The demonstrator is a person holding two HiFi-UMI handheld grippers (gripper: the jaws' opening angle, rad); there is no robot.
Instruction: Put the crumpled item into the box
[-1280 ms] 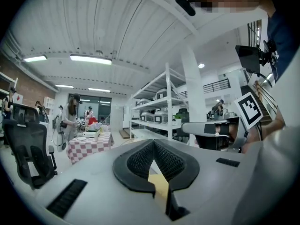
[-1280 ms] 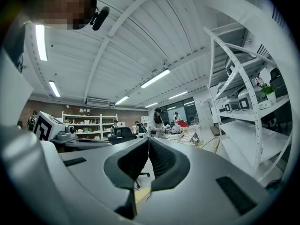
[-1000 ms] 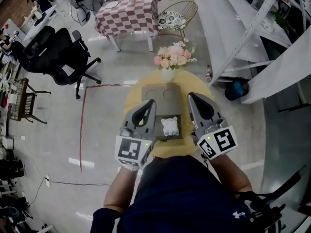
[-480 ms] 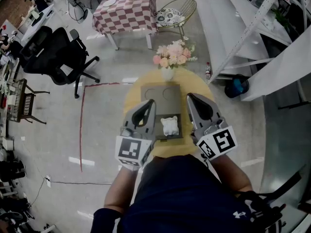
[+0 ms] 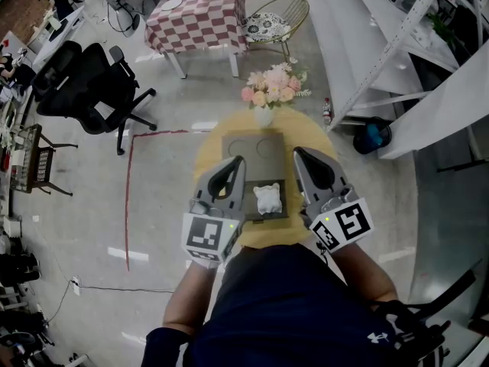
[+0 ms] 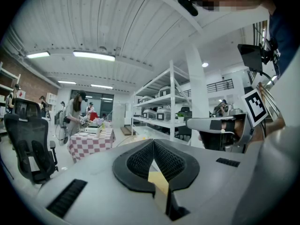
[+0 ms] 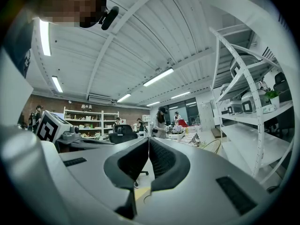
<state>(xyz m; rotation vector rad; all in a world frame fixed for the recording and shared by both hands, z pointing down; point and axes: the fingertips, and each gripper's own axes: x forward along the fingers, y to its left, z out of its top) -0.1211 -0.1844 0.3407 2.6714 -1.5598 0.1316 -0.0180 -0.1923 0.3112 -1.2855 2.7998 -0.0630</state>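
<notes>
left gripper point(image 5: 238, 161) clenched, nothing between jaws. right gripper point(image 5: 299, 152) clenched too, empty. both are held level over the near side of the table point(image 5: 208, 155), flanking the crumpled item point(image 5: 267, 198). the item, white, lies on the near half of the grey box point(image 5: 252, 147); cannot tell if that half is tray or lid.

risks:
- jaws must part first, else they shove the item off the edge.
- soft wad: a pinch on one fold may slip mid-lift.
- vase point(image 5: 263, 117) stands just beyond the box; an overreach could tip it.
</notes>
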